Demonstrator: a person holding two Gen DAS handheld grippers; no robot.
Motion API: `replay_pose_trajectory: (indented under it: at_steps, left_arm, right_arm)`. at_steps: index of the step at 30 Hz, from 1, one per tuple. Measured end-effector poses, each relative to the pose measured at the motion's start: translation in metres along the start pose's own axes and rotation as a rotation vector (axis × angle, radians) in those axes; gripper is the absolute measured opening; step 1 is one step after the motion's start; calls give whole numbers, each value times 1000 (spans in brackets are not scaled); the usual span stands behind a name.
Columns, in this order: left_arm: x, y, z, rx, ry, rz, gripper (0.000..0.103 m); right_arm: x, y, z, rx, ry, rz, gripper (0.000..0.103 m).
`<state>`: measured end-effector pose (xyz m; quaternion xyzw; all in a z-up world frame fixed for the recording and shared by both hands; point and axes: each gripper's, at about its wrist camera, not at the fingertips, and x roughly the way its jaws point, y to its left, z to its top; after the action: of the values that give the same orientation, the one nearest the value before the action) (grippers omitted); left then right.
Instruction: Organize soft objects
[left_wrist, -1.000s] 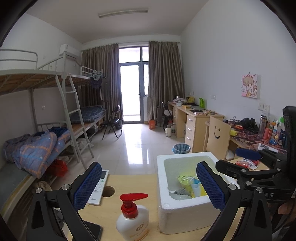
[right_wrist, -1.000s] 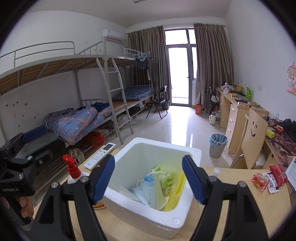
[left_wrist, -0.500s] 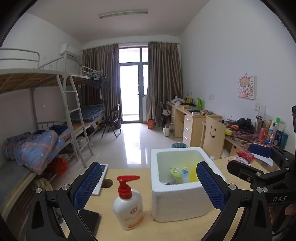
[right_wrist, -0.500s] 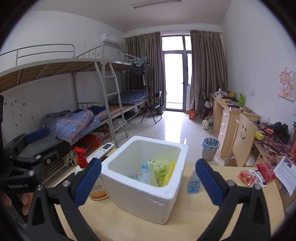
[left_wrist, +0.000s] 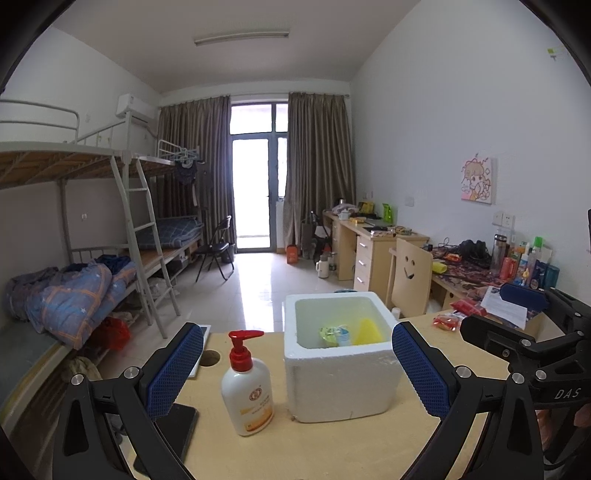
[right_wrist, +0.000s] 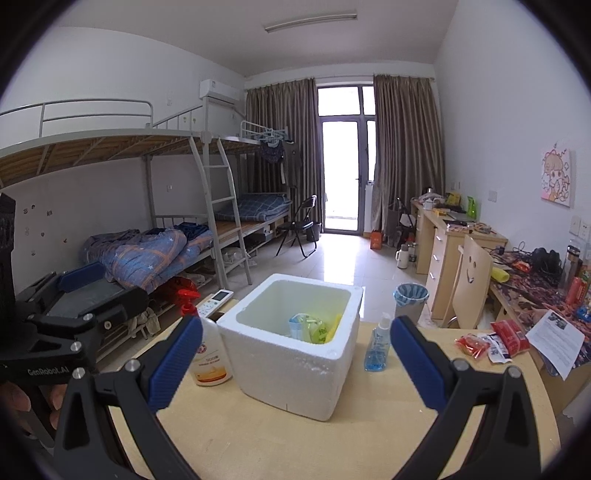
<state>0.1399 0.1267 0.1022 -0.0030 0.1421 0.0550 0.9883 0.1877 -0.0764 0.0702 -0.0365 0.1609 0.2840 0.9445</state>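
The square white foam box (right_wrist: 295, 343) stands on the pale wooden table (right_wrist: 332, 435), holding a green packet (right_wrist: 314, 326) and yellow sponge (left_wrist: 365, 330). It sits farther ahead of me than a second ago. My right gripper (right_wrist: 295, 365) has just spread its jaws wide, empty; my left gripper (left_wrist: 295, 373) is likewise agape. A red-pump lotion bottle (left_wrist: 246, 391) now shows whole beside the box.
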Motion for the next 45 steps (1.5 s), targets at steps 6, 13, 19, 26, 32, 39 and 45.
replay_pose_trajectory:
  at_steps: [6, 13, 19, 26, 32, 39, 45]
  left_arm:
    - [-23, -7, -1, 8, -22, -17, 102]
    - [-45, -18, -5, 26, -37, -37, 102]
    - [-62, -27, -7, 28, -67, -44, 102]
    - [-72, -34, -20, 39, -83, -27, 102]
    - [-80, -39, -31, 35, -93, -9, 102]
    - [-90, -43, -45, 23, -109, -21, 102]
    - [-101, -45, -63, 6, -119, -34, 102]
  right_arm:
    - [-23, 2, -4, -2, -20, -5, 103]
    - [-54, 7, -13, -15, -54, -19, 103]
    - [-75, 12, -22, -33, -68, -34, 103]
    - [-96, 13, -32, -29, -89, -32, 103]
    - [-106, 10, -43, -34, -100, -42, 103]
    - [-120, 2, -59, -2, -125, -36, 103]
    - [-127, -2, -77, 20, -140, -27, 103]
